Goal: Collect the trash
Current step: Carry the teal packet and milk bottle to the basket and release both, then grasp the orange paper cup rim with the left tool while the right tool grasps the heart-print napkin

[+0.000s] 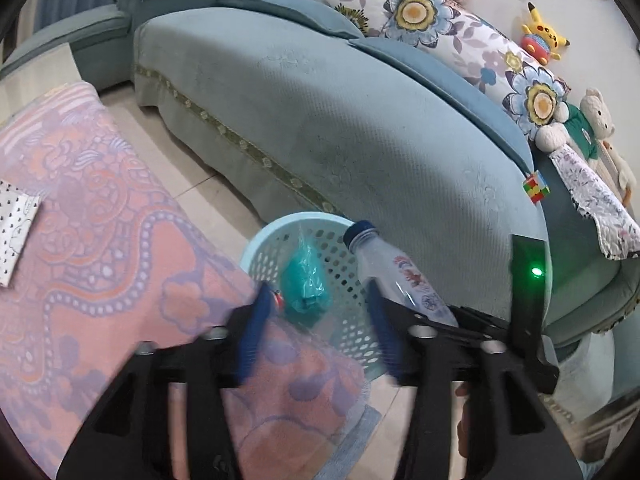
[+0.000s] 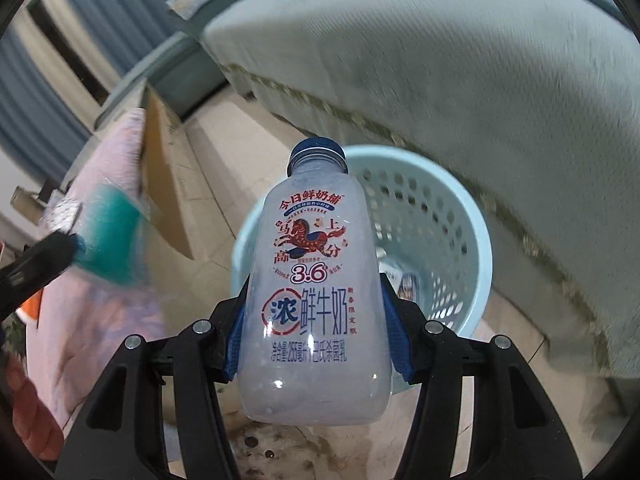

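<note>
Our right gripper [image 2: 314,320] squeezes the milk bottle [image 2: 316,300] above the blue basket [image 2: 476,256], our left gripper [image 1: 316,308] gapes around the teal bag [image 1: 304,280], beside the sofa [image 1: 360,120].

Teal sofa [image 1: 340,120] w/ floral cushions [image 1: 420,12], plush toys [image 1: 542,36], puzzle cube [image 1: 536,187]; pink blanket [image 1: 100,220].
</note>
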### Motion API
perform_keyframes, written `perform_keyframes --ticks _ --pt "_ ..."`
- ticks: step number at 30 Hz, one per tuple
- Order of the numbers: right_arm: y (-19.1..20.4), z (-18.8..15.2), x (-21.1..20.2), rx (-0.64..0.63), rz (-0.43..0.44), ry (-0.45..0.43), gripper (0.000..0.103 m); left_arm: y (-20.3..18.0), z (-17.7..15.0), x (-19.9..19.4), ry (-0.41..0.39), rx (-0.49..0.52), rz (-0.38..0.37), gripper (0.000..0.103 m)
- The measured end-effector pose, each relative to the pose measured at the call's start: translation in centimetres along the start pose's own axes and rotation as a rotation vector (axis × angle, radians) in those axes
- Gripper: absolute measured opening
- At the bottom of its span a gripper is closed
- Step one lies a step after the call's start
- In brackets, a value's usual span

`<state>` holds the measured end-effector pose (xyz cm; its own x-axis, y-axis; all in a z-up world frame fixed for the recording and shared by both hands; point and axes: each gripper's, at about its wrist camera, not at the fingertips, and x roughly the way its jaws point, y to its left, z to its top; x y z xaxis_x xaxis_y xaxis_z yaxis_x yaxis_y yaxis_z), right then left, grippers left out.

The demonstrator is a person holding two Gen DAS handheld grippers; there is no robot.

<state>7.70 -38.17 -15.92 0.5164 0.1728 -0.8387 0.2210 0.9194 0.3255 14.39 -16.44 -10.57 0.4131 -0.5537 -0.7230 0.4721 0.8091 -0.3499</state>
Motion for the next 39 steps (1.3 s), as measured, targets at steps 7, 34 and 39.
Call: perform_keyframes --ticks 7,34,39 --pt "-0.8 0.3 0.6 0.051 0.001 0.012 0.056 0.9 -0.2 -1.4 -0.032 -0.019 0.010 0.062" --pt "25.6 -1.3 -10.4 -0.470 0.293 -0.343 0.056 14.9 -6.0 -26.4 -0.436 -0.253 0.335 0.062" --pt "30.5 -2.7 -6.4 -0.562 0.314 -0.279 0.036 21.7 -9.3 -29.5 -0.472 -0.434 0.416 0.058"
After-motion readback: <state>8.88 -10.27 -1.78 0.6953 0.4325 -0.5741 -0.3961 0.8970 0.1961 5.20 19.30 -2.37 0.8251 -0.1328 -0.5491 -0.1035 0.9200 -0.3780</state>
